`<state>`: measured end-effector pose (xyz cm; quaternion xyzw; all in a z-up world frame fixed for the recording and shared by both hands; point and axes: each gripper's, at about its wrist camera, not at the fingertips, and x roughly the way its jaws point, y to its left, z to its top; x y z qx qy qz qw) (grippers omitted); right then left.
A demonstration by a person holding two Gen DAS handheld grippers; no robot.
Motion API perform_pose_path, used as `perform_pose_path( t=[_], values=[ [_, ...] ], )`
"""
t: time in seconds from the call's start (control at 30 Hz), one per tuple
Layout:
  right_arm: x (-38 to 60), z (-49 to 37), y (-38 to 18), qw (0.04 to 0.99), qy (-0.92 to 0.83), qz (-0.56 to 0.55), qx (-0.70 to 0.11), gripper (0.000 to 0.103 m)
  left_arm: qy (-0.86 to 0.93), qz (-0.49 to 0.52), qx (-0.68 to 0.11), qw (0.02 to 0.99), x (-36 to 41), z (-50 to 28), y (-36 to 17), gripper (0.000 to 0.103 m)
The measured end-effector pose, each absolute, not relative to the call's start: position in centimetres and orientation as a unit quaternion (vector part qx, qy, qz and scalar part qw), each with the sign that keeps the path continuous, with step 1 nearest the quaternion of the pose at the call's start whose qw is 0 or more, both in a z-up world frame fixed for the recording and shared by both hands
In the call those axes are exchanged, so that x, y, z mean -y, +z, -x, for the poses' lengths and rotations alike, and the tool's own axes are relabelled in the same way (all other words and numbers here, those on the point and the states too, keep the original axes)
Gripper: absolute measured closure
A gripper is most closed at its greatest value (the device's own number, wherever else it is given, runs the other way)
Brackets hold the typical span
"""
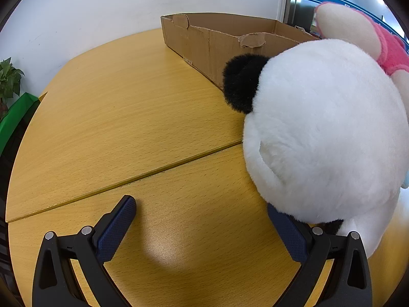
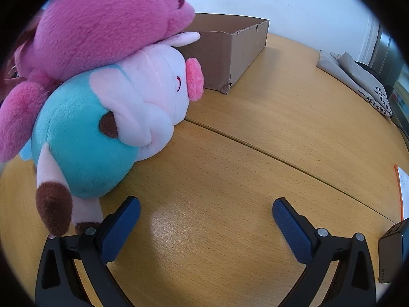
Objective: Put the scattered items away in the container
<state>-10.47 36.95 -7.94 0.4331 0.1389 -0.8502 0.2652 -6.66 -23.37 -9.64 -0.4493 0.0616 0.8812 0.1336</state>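
Observation:
In the left wrist view, a white panda plush (image 1: 324, 133) with a black ear lies on the wooden table (image 1: 127, 117) at the right, in front of a shallow cardboard box (image 1: 219, 43). Its white fur covers the tip of my right finger. A pink plush (image 1: 363, 33) lies behind it. My left gripper (image 1: 202, 207) is open and empty. In the right wrist view, a pig plush in teal (image 2: 107, 133) lies at the left under a magenta plush (image 2: 102, 23), with the box (image 2: 230, 51) behind. My right gripper (image 2: 207, 208) is open and empty beside the pig's feet.
A grey cloth bag (image 2: 358, 76) lies at the table's far right. A black charger block (image 2: 391, 253) and an orange-edged paper (image 2: 402, 192) sit at the right edge. A green plant (image 1: 7, 81) stands beyond the table's left edge. A seam (image 1: 127, 179) crosses the tabletop.

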Motion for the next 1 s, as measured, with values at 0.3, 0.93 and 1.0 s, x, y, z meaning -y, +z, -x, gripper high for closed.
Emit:
perform_pose_path(
  t=[0.3,0.93,1.0],
  values=[
    [-37.0,10.5,-7.9,0.265,-0.850,-0.433,-0.139,0.000,0.881,0.449,-0.061,0.134,23.3,6.8,-9.7,0.000],
    [-36.2,9.8,-8.0,0.219,-0.863,-0.439,-0.117,0.000,0.881,0.469,-0.022,0.047,22.6,6.0,-10.3,0.000],
    [-35.9,8.8,-8.0,0.198,-0.869,-0.442,-0.107,0.000,0.887,0.463,-0.003,-0.002,23.2,4.8,-9.9,0.000]
  ],
)
